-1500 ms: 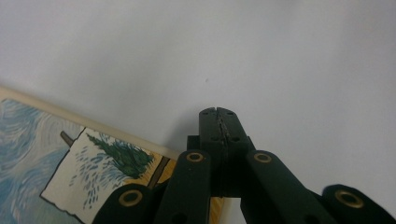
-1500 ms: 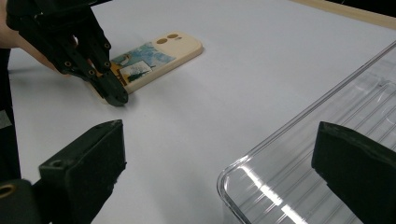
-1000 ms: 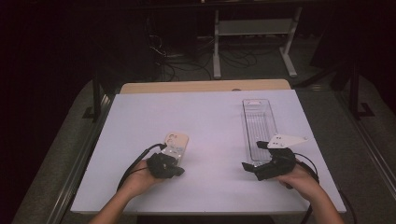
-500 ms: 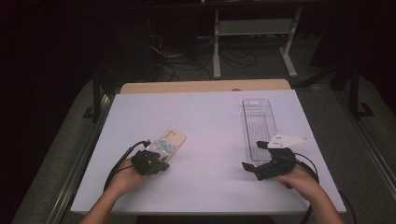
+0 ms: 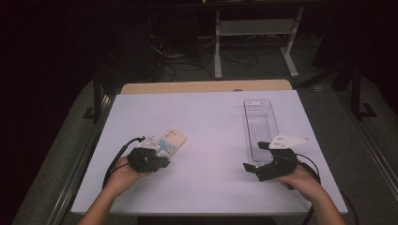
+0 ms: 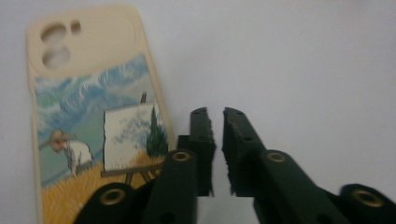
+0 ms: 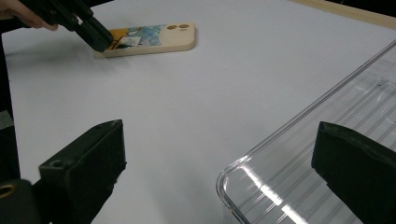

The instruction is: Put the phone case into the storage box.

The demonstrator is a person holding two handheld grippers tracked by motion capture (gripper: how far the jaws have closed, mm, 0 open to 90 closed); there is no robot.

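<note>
Since one second ago, the left hand-held gripper (image 5: 159,160) has moved back toward the near left of the table (image 5: 211,117), and more of the phone case (image 5: 170,141) is now uncovered. At the near edge, the person's left hand (image 5: 123,172) holds this gripper with its jaws almost closed, only a thin gap between them, and nothing is gripped; in the left gripper view the jaws lie on the white surface just beside the long edge of the phone case (image 6: 91,126). At the near right, the right hand (image 5: 300,178) holds the right hand-held gripper (image 5: 256,157) in the same place as before, jaws wide open and empty, one on each side of the near corner of the clear plastic tray (image 7: 317,154). A little farther, the cream phone case with a painted picture lies flat, camera holes pointing away. The tray (image 5: 260,122) stretches toward the far side of the table. Beyond the table there are cables on the floor (image 5: 187,61) and a metal stand (image 5: 256,33).
</note>
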